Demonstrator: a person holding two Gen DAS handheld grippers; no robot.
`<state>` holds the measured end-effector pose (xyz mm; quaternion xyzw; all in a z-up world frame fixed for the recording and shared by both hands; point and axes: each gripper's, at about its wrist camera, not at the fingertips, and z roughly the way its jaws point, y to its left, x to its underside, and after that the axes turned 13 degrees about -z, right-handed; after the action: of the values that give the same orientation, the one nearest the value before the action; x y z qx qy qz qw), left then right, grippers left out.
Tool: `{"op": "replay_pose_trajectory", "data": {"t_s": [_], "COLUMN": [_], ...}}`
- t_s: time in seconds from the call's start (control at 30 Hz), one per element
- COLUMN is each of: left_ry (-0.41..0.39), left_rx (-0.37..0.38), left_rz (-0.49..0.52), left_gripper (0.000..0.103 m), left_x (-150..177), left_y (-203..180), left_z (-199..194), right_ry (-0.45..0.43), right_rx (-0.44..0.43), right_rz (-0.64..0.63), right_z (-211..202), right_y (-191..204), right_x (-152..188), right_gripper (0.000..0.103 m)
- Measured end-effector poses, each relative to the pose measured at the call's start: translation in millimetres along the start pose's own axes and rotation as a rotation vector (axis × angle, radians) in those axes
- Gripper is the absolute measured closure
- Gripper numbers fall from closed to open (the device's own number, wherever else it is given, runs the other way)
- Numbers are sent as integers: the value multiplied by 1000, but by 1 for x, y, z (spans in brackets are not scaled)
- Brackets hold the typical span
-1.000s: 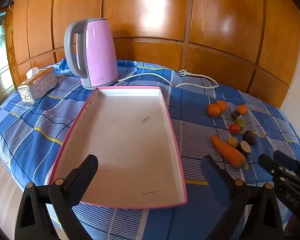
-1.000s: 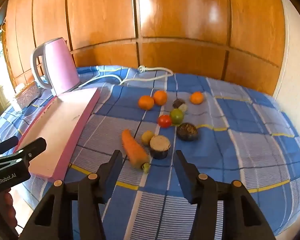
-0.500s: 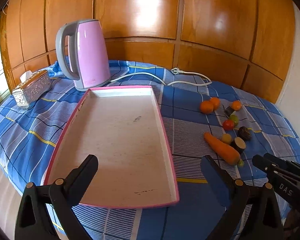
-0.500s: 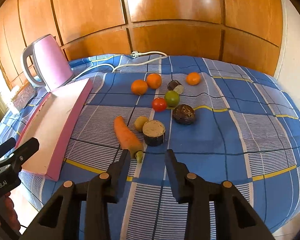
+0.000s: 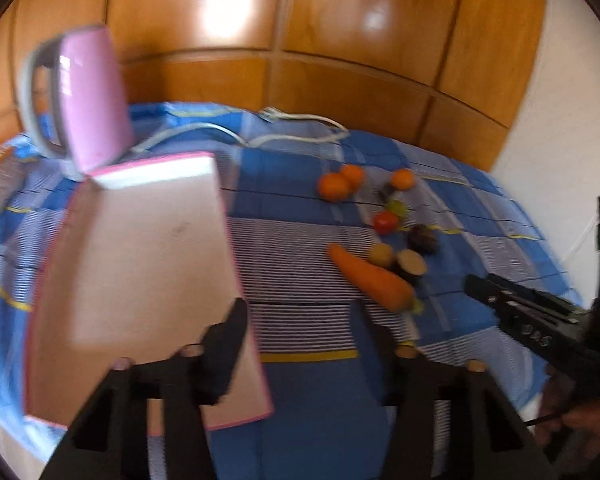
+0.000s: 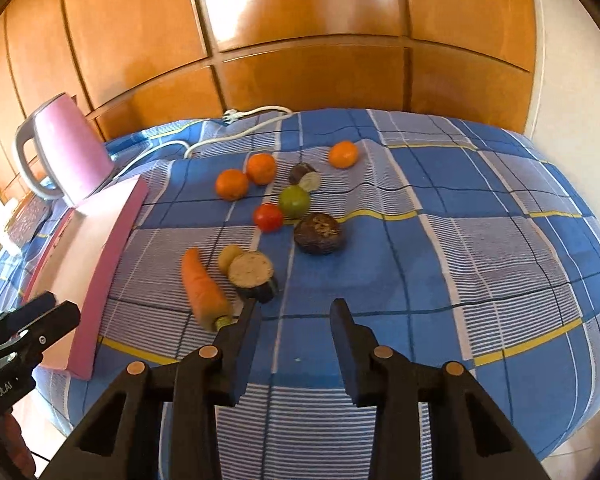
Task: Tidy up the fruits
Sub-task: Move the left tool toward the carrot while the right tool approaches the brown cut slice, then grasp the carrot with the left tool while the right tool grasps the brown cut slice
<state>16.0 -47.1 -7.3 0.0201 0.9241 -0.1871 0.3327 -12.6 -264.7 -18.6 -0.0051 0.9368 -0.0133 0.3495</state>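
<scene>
right gripper [image 6: 294,314]: fingers parted with a moderate gap, nothing between them, hovering over the blue checked tablecloth [image 6: 440,248] at the near edge of the produce cluster
carrot [image 6: 202,290]: lies just ahead-left of the right gripper's left finger, its green stem end almost at that fingertip; apart from the pads
cut eggplant [image 6: 252,274]: just beyond the left fingertip, pale cut face up, touching a small yellowish fruit [image 6: 229,258] behind it
farther fruits: red tomato [image 6: 268,217], green lime [image 6: 294,201], dark round fruit [image 6: 319,234], a second eggplant piece [image 6: 304,174], three oranges [image 6: 231,184] spread toward the back
left gripper [image 5: 300,322]: fingers spread wide and empty; its left finger overlaps the right rim of the pink tray [image 5: 140,264], its right finger stands over bare cloth, with the carrot [image 5: 370,282] just ahead-right
right wrist view only: clear outlines of each fruit, and the left gripper's body entering at the lower left
left wrist view only: blurred, yet it shows the tray's pale floor, with no fruit on it, and the right gripper's black body at the far right
edges: tray lies left of the fruits with a strip of cloth between; pink kettle [image 6: 64,152] and white cord [image 6: 236,126] behind; table edge close under both grippers
open room: wide bare cloth right of the dark fruit
</scene>
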Motion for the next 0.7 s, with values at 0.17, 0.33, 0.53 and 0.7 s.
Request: {"op": "replay_pose_trajectory", "data": {"t_s": [0.17, 0.33, 0.53, 0.7], "left_ry": [84, 178, 233, 279], "left_rx": [82, 119, 104, 54], "left_rz": [3, -70, -127, -238], "left_gripper": [73, 73, 73, 31], "left_x": [-4, -11, -21, -21], "left_y": [-22, -39, -56, -52], "left_z": [20, 48, 78, 103], "right_ry": [5, 6, 4, -1], "right_rx": [-4, -18, -36, -43], "right_rz": [13, 6, 4, -4], "right_z": [4, 7, 10, 11], "right_y": [-6, -5, -6, -8], "right_x": [2, 4, 6, 5], "right_gripper": [66, 66, 66, 66]}}
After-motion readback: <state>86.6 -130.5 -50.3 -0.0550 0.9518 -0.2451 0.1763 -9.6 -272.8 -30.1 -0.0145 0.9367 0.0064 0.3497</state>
